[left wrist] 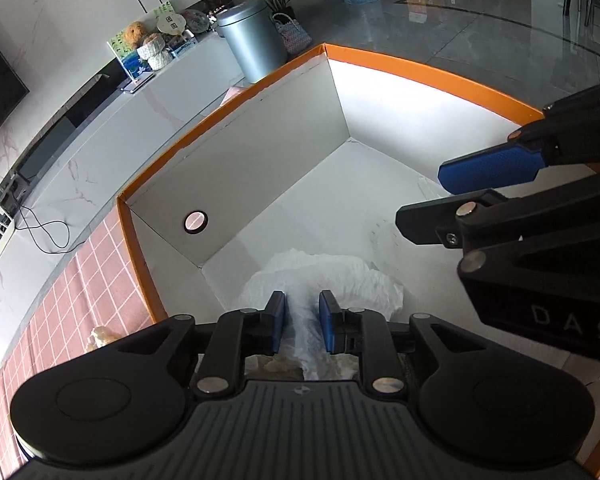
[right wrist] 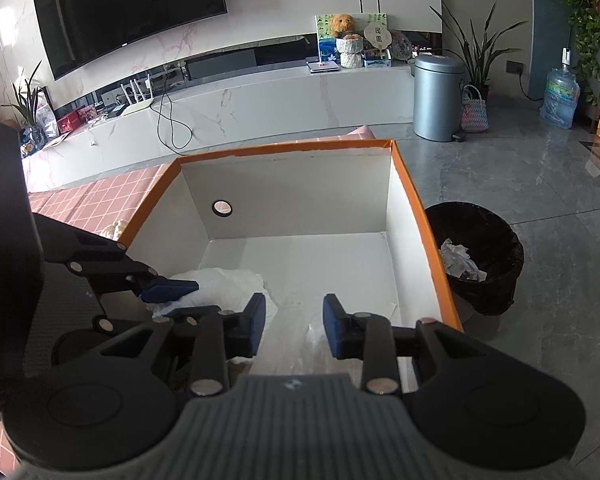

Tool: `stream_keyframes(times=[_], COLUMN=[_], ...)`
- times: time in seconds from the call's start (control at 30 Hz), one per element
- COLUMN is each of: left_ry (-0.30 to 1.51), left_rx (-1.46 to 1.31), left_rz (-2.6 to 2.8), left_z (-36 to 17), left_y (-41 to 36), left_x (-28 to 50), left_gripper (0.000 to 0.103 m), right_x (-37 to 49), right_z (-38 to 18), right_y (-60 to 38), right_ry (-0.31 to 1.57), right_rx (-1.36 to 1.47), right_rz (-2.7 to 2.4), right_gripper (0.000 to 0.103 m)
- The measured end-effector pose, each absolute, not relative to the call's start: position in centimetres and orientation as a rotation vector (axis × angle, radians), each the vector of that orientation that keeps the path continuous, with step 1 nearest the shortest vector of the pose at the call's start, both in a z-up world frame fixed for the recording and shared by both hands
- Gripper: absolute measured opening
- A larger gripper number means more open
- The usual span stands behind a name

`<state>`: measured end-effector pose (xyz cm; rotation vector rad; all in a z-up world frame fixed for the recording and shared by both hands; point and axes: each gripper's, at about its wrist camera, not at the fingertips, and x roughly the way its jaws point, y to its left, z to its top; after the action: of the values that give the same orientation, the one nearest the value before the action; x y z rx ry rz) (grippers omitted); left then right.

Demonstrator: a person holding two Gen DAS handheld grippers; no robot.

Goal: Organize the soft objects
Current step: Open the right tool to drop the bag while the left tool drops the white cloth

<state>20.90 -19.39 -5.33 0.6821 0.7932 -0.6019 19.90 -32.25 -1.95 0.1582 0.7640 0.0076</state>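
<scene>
Left wrist view, both tongs (left wrist: 302, 326) (right wrist: 294, 330) angled down into orange-rimmed box (left wrist: 420, 70), slightly parted, gripping nothing, above white bag (left wrist: 332, 276).

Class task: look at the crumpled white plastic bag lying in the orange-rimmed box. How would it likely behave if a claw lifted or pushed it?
The white plastic bag looks thin and creased, so it would probably flop and sag. Being translucent film, it seems very light. Pushed, it would likely crumple and slide, not roll.
</scene>
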Motion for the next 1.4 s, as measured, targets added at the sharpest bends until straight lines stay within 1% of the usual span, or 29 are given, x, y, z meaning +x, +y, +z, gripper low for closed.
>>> stream_keyframes(times=[0.03, 0.07, 0.1, 0.13, 0.17, 0.27, 0.33, 0.4, 0.6, 0.7, 1.1, 1.2, 1.3, 1.4], left_ry=[0.79, 0.787, 0.78, 0.769, 0.748, 0.715, 0.699, 0.676, 0.623, 0.592, 0.527, 0.515, 0.508, 0.507], left_rx=[0.678, 0.674, 0.672, 0.671, 0.671, 0.656, 0.635, 0.625, 0.563, 0.502, 0.212, 0.158, 0.126, 0.088], left_rz=[-0.606, -0.61, -0.608, -0.601, -0.591, -0.582, -0.577, -0.572, -0.531, -0.518, -0.484, -0.468, -0.442, -0.41], left_z=[-5.1, -5.0, -4.7, -4.4, -4.0, -2.9, -2.1, -1.4, -0.3, 0.3, 1.8, 2.0, 1.9, 1.7], left_y=[-19.4, -19.4, -19.4, -19.2, -19.4, -18.9, -18.6, -18.3, -16.6, -15.5, -9.4, -7.9, -6.3, -4.8], left_x=[20.8, 20.7, 20.5, 20.3, 20.1, 19.8, 19.5, 19.1, 18.2, 17.4, 13.6, 12.6, 11.5, 10.8], left_gripper=[0.032, 0.044, 0.052, 0.064, 0.066, 0.066, 0.067, 0.067, 0.067, 0.067, 0.067, 0.067, 0.067, 0.067], right_x=[19.9, 19.9, 19.9, 19.8, 19.7, 19.2, 18.8, 18.5, 16.7, 15.5, 11.1, 10.0, 8.9, 8.1], right_z=[-2.0, -1.9, -1.8, -1.7, -1.6, -1.1, -0.8, -0.5, 0.3, 0.7, 1.5, 1.5, 1.4, 1.2], right_y=[-32.3, -32.2, -32.0, -32.2, -32.2, -32.3, -32.4, -32.4, -32.2, -31.9, -28.2, -26.7, -25.6, -24.5], right_ry=[0.766, 0.766, 0.766, 0.763, 0.758, 0.74, 0.725, 0.714, 0.668, 0.635, 0.581, 0.559, 0.545, 0.543], right_rx=[0.159, 0.161, 0.161, 0.162, 0.164, 0.169, 0.17, 0.177, 0.179, 0.178, 0.162, 0.138, 0.134, 0.134], right_rz=[0.008, 0.007, 0.006, 0.005, 0.004, 0.008, 0.003, -0.006, -0.047, -0.061, -0.082, -0.099, -0.099, -0.09], right_gripper=[0.032, 0.032, 0.033, 0.037, 0.039, 0.041, 0.047, 0.05, 0.052, 0.058, 0.06, 0.066, 0.069, 0.069])
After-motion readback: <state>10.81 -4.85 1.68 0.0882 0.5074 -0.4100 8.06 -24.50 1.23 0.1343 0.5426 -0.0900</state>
